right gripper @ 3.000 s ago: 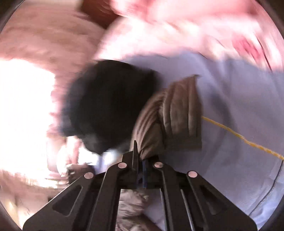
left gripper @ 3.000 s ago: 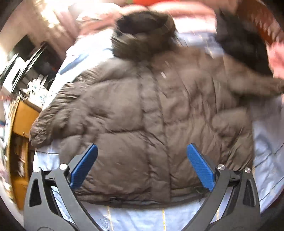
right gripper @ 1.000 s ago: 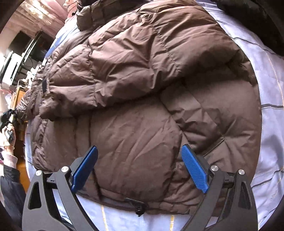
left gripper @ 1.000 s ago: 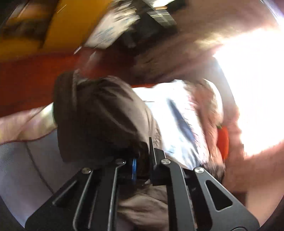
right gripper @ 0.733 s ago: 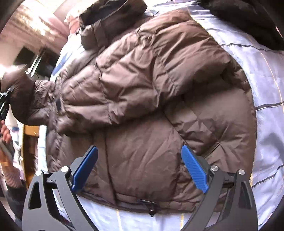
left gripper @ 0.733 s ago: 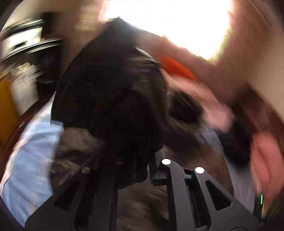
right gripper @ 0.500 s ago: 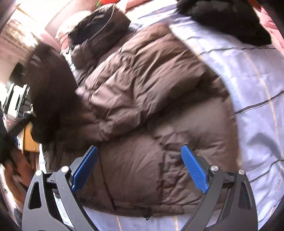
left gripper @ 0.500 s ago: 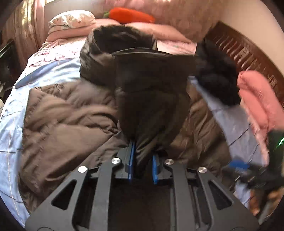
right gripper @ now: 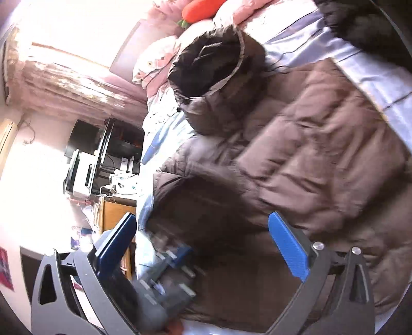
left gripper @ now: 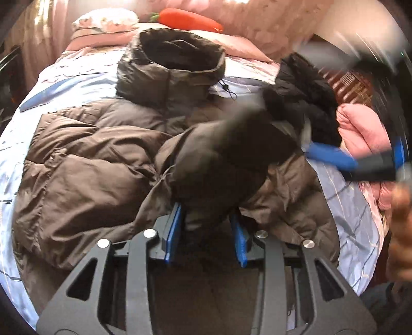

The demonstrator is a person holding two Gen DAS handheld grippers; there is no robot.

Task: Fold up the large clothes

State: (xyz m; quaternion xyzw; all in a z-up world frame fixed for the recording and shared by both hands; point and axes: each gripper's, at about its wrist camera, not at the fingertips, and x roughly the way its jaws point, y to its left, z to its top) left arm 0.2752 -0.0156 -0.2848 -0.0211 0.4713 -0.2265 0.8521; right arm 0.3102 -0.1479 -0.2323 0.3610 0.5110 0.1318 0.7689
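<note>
A home bedroom: bed [left gripper: 64,85] with pillows [left gripper: 105,20], curtains [right gripper: 64,77], cluttered desk [right gripper: 116,206].

Bed [left gripper: 345,206], light-blue striped sheet. Brown hooded puffer jacket [left gripper: 85,167] lies spread across it, hood toward the headboard end. Black garment [left gripper: 311,103] bunched at right beside a pink quilt [left gripper: 365,131]. Floral pillow [left gripper: 105,19], pink pillows and an orange carrot plush [left gripper: 190,20] at the head.
</note>
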